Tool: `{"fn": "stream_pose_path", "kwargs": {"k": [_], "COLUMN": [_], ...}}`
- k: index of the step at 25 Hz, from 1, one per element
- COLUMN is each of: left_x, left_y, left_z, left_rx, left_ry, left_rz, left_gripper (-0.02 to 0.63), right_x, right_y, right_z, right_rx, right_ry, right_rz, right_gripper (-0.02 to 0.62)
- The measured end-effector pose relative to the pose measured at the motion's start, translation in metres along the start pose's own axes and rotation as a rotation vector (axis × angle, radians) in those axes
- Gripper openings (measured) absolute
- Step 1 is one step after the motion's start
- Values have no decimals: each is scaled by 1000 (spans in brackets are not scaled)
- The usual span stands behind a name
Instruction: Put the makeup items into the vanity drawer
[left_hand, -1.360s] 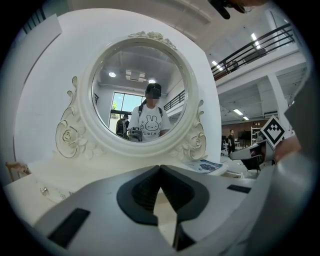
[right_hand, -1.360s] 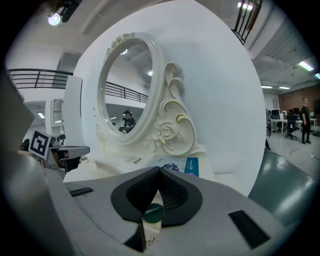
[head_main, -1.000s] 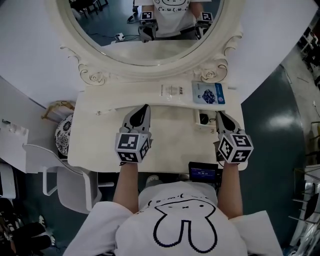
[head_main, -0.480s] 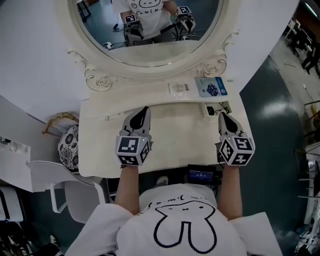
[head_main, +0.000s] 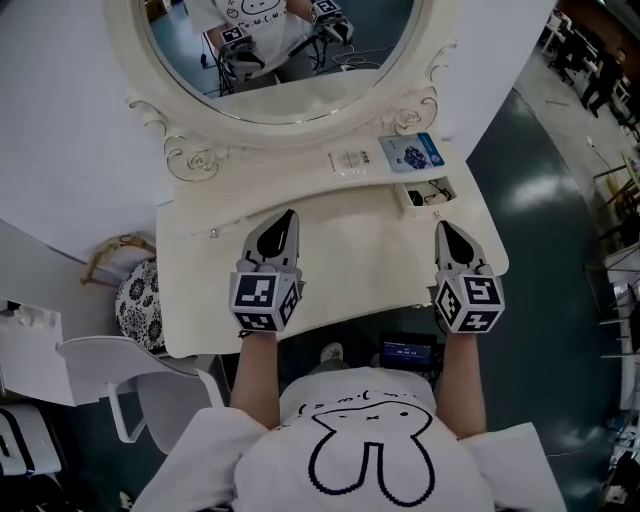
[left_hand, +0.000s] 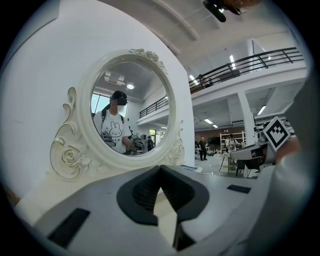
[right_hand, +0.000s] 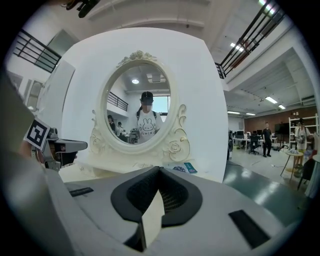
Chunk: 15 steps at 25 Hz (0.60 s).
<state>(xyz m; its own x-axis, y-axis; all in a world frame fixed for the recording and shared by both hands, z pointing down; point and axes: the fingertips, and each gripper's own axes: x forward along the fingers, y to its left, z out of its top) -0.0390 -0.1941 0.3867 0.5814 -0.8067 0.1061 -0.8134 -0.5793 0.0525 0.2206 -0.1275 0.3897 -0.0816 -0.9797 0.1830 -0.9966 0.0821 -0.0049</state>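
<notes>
**Head view.** The left gripper (head_main: 288, 216) and right gripper (head_main: 442, 228) hover over the tabletop (head_main: 350, 260). Both have their jaws pressed together and carry nothing. Compared with a second ago, both have drawn back toward the front edge. The right gripper's tip was then just beside the small open drawer (head_main: 430, 192) at the right rear corner and now stands apart from it. The drawer holds small dark things, too small to name. A blue packet (head_main: 412, 152) and a white packet (head_main: 350, 160) lie on the raised ledge under the mirror (head_main: 280, 80), outside the drawer.

**Left gripper view.** The jaws meet tip to tip with nothing between them. The mirror stands ahead.

**Right gripper view.** The jaws are likewise closed and empty. The blue packet (right_hand: 190, 167) shows on the ledge toward the right rear.

**Finding.** The right gripper has come away from the drawer empty-handed. The drawer remains open and both packets remain out, so if they are makeup items, I judge the task unfinished as things lie.
</notes>
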Motion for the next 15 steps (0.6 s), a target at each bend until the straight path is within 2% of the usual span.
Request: {"fn": "stream_pose_path", "kwargs": {"k": [5,15], "left_x": [2,11], "left_y": [-22,-72], "left_z": [2,20], "left_rx": [-4,24], "left_ry": [-9,-44], "left_rz": [-33,-75], "left_gripper": [21,21], "right_x": [-23,-47], "right_y": [-9,-39], "right_z": [10,21], "right_rx": [-51,-97], "right_ry": [-55,-78], "right_rz": [-12,-11], "right_gripper": [-6,-6]}}
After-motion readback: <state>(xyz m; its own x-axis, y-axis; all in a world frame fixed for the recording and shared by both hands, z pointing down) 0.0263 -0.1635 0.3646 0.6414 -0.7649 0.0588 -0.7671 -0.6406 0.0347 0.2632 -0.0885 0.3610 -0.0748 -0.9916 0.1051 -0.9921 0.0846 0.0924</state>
